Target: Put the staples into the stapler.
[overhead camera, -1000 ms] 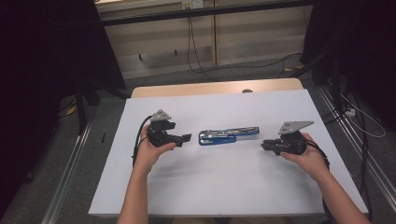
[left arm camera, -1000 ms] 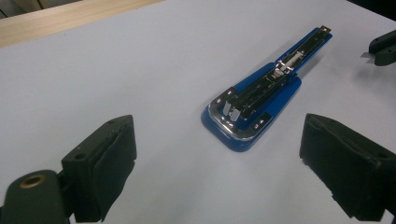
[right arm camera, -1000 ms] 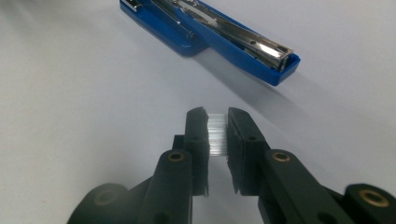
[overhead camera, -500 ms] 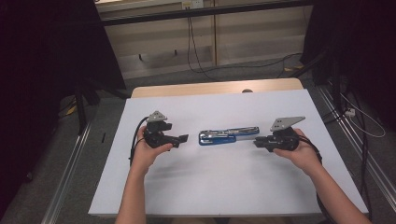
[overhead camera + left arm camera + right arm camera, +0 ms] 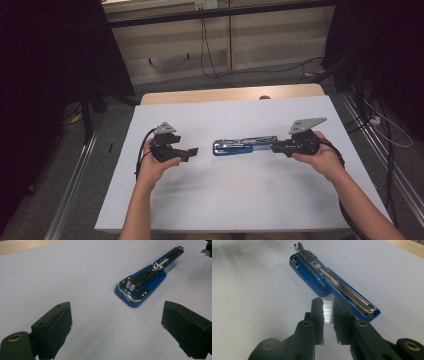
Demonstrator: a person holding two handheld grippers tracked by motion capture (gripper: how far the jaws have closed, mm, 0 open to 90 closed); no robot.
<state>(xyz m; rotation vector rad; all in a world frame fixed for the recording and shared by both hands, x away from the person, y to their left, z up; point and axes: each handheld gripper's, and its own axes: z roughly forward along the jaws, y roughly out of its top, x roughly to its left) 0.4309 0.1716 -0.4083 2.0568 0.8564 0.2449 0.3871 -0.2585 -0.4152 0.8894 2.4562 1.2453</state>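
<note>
Nearest to us, our two forearms come in over the front edge of the bench [image 5: 240,200], which is covered by a white sheet. Our left hand [image 5: 156,167] holds the left gripper [image 5: 193,151] just above the sheet, pointing toward the middle. In the left gripper view its two black jaws stand wide apart with nothing between them but bare white surface; it holds nothing and touches nothing.

Our right hand [image 5: 320,157] holds the right gripper [image 5: 274,146], which points inward from the other side. In the right gripper view [image 5: 328,308] its jaws are drawn close together and clamp a small silvery strip of staples [image 5: 328,311], which shows as a bright ribbed band in the narrow gap between the pads. The tips sit just beside the near end of the stapler, and we cannot tell whether they touch it.

The blue stapler [image 5: 244,146] lies flat on the sheet between the two grippers, in the middle of the bench, its length running across from left to right. It is opened out, so the metal staple channel faces up along the blue base [image 5: 334,283]. From the left gripper its broad rounded end [image 5: 140,287] is the closer one, well apart from the open jaws.

Farther off, a strip of bare wood shows at the bench's back edge [image 5: 225,95].
</note>
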